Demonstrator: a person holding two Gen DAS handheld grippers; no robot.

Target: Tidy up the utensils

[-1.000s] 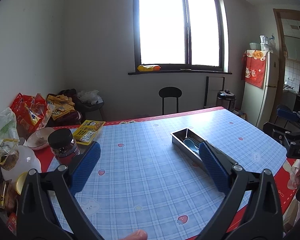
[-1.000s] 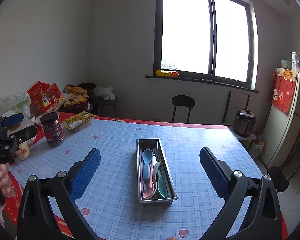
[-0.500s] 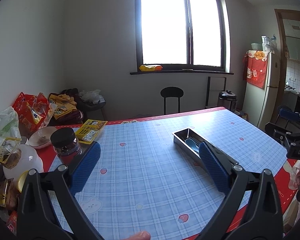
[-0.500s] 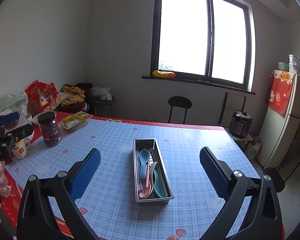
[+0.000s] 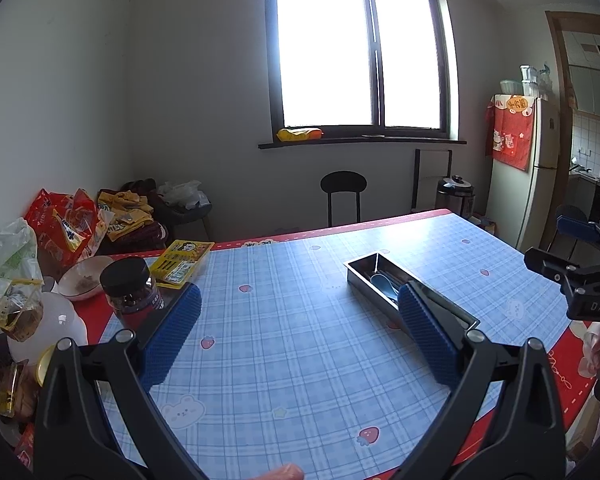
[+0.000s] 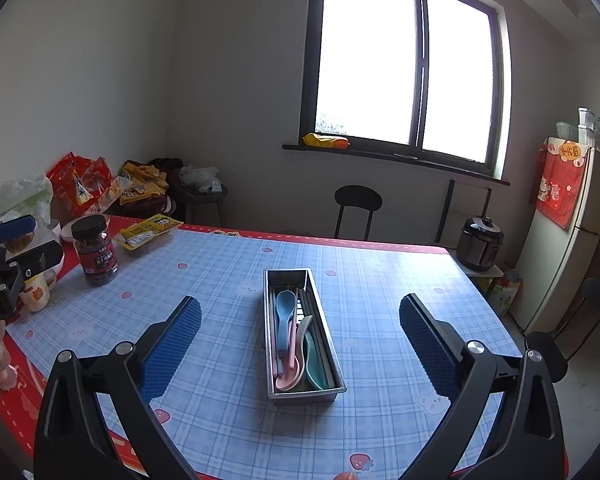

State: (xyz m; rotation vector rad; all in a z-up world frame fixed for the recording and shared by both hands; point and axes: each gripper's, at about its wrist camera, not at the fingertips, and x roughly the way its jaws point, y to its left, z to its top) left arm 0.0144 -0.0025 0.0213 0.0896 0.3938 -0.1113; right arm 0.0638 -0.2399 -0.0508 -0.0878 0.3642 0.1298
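The steel utensil tray point(image 6: 305, 334) is lying on the checked tabletop point(image 6: 380, 280), centred ahead of the right hand-held gripper point(image 6: 300, 334), its long axis pointing straight away, spoons point(image 6: 286, 320) lengthwise inside. Both hand-held grippers, left point(image 5: 300, 334) included, are gaping wide, holding nothing.

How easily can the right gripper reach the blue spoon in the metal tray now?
Probably easily: the right gripper is open and the blue spoon lies exposed atop the metal tray straight ahead, nothing between.
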